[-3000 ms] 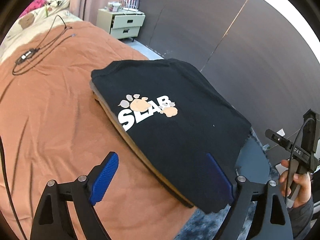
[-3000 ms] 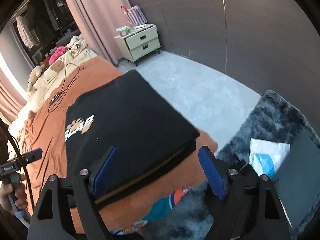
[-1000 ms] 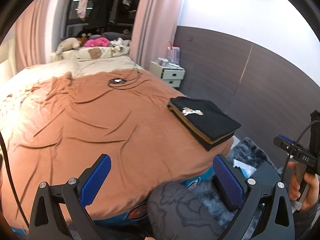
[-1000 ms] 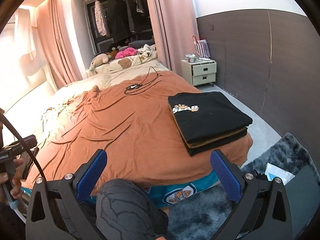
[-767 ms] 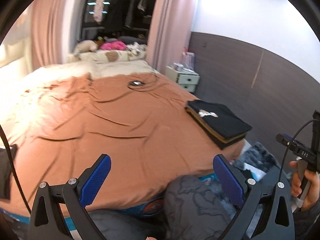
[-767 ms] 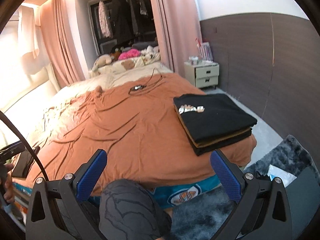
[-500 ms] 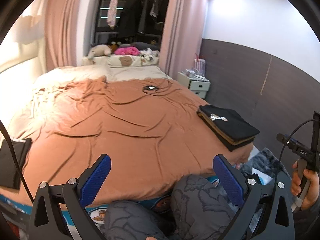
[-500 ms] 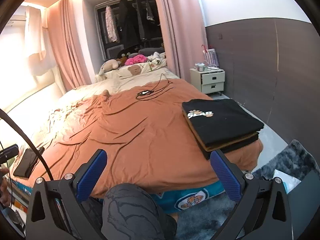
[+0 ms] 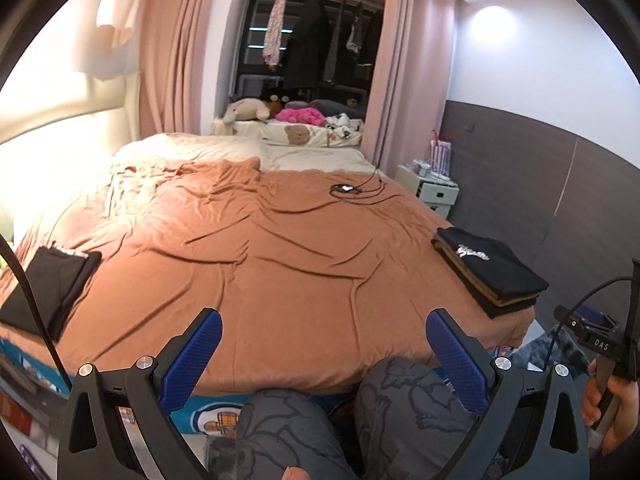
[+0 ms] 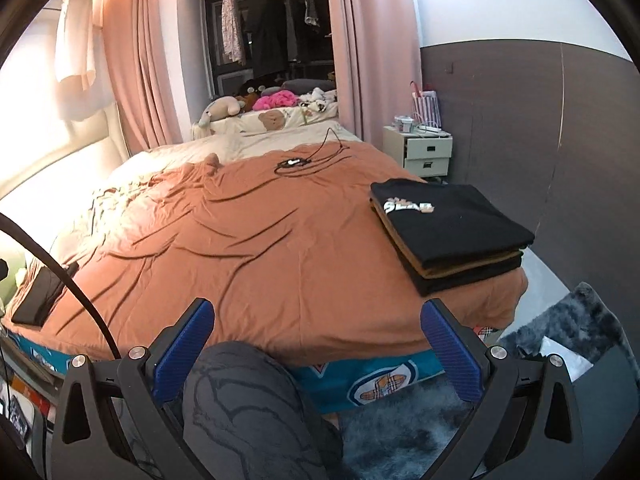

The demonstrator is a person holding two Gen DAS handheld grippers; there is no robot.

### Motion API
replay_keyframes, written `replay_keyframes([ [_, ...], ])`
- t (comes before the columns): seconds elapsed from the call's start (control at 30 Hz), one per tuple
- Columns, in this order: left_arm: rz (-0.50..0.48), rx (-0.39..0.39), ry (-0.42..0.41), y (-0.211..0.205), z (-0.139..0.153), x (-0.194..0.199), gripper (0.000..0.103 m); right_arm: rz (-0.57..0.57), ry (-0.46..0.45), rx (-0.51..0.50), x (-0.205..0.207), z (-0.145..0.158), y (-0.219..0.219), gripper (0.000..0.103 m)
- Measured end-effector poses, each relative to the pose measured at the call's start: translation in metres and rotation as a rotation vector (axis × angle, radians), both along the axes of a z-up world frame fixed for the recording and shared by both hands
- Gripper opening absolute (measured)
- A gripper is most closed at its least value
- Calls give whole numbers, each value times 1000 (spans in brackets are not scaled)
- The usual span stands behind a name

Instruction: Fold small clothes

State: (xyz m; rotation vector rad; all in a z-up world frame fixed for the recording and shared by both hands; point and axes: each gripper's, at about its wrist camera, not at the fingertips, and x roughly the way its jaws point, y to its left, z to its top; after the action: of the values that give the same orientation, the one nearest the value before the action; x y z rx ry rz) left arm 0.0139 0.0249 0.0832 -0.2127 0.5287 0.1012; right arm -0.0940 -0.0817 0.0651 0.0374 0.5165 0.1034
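- Left gripper (image 9: 320, 346) low in the frame, blue pads spread wide, nothing between them.
- Right gripper (image 10: 318, 338) same story: jaws wide apart, empty, hanging over the person's knee (image 10: 248, 392).
- Folded stack (image 10: 450, 232) sitting at right of frame on the bed's (image 10: 260, 248) corner, black top with white lettering uppermost, tan layer under it, edges squared (parked out at the corner, likely to keep the middle of the brown sheet free for folding).
- Another dark garment (image 9: 48, 284) lying at far left of the left view, on the bed's opposite edge; probably next in line, though untouched so far.
- Right hand (image 9: 612, 404) visible at lower right of the left view, gripping its handle well clear of the stack.
- Against three seconds back: both cameras then right over the stack, filling the frame; now pulled well away, whole bed in view, stack small at the right.
- Stack itself unchanged in shape across that retreat.
- Jaws wide then, wide now.
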Motion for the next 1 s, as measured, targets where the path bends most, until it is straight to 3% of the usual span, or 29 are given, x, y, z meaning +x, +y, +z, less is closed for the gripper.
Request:
replay_keyframes([
  [0.27, 44, 25, 12, -7, -20, 0, 102, 27, 29, -4, 4, -6, 17, 103],
  [1.0, -52, 1, 30, -27, -46, 6, 102, -68, -40, -64, -12, -17, 23, 103],
])
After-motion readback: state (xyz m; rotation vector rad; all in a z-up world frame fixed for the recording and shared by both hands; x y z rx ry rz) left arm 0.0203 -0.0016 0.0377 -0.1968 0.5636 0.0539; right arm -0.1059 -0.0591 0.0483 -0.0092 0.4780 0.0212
